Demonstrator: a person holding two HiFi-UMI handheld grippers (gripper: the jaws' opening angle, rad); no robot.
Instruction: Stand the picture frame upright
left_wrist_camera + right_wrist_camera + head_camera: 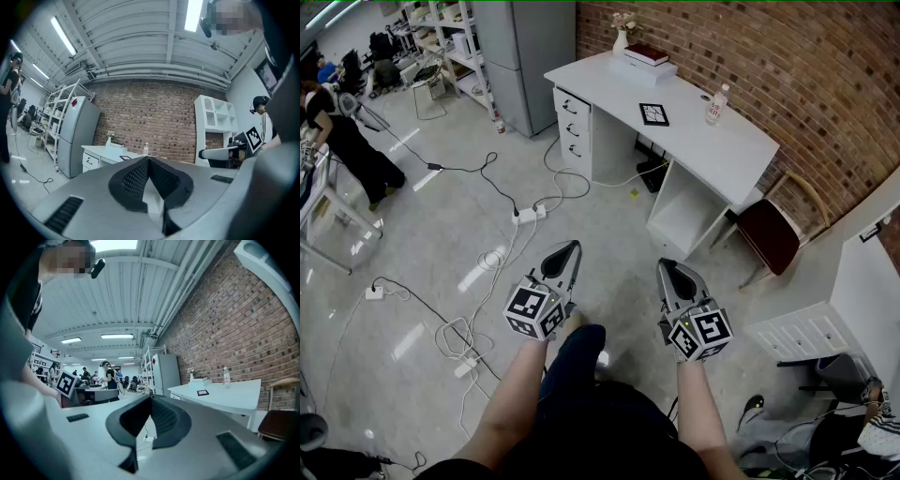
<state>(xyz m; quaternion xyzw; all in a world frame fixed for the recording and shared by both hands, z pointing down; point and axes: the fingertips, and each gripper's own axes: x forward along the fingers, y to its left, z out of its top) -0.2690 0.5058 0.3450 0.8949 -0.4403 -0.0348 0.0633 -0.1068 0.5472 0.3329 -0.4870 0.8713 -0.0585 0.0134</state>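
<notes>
Now the left grey gripper is held over the grey floor. Its jaws are pressed together with nothing between them. Far ahead, the small black picture frame lies flat on the long white desk, well apart from both grippers. The right grey gripper is beside the left one, also closed tight and empty. A clear plastic bottle stands near the frame. A dark red chair sits by the desk's end.
</notes>
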